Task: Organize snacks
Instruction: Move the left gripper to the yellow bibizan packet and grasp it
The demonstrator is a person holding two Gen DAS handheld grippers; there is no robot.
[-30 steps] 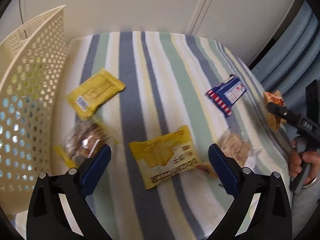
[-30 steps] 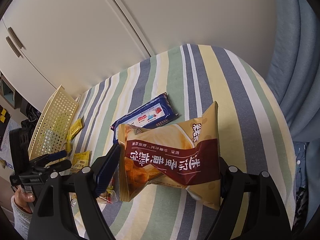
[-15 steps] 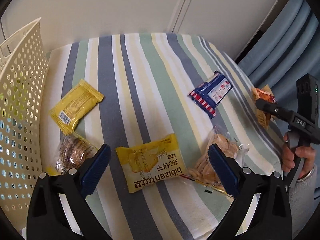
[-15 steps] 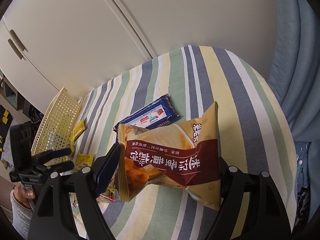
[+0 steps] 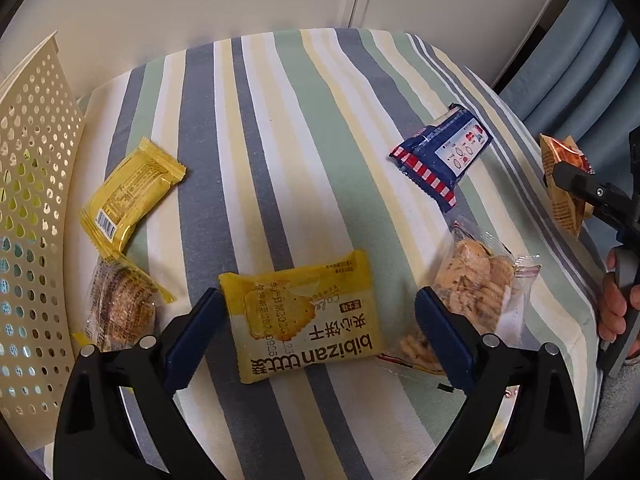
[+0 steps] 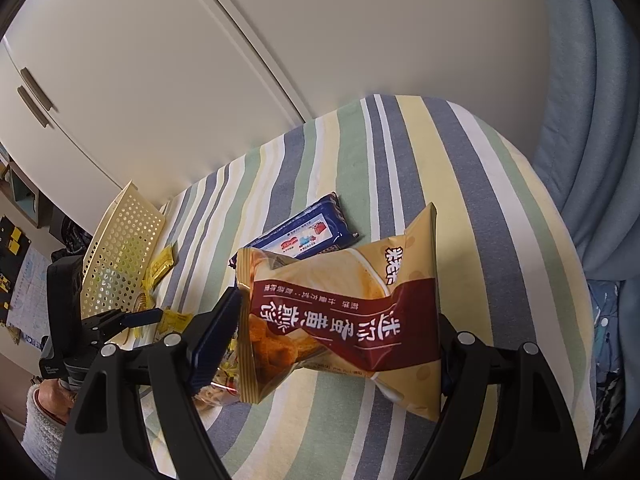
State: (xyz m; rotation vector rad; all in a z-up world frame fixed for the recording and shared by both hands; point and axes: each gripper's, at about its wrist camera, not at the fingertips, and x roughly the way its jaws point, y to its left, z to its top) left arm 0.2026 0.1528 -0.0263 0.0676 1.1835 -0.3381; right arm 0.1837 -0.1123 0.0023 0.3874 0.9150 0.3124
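Observation:
A yellow biscuit pack [image 5: 308, 316] lies on the striped cloth [image 5: 280, 128], and my left gripper [image 5: 320, 340] hangs open just above it with a finger on each side. Beside it are a clear bag of crackers [image 5: 476, 284], a blue pack [image 5: 444, 156], a small yellow pack [image 5: 132, 192] and a clear round-cookie pack [image 5: 120, 308]. My right gripper [image 6: 332, 352] is shut on a tan and maroon snack bag [image 6: 344, 312], held above the cloth in front of the blue pack [image 6: 308, 232]. That bag [image 5: 564, 176] also shows at the right edge of the left wrist view.
A cream perforated basket [image 5: 28, 200] stands at the cloth's left end, also seen as the basket [image 6: 120, 256] from the right. White cupboard doors [image 6: 160, 80] rise behind the table. A blue curtain [image 6: 592, 100] hangs on the right. A hand [image 5: 616, 308] grips the right tool.
My left gripper has shifted right, away from the basket, and come down closer over the yellow biscuit pack. The right gripper keeps the snack bag almost still.

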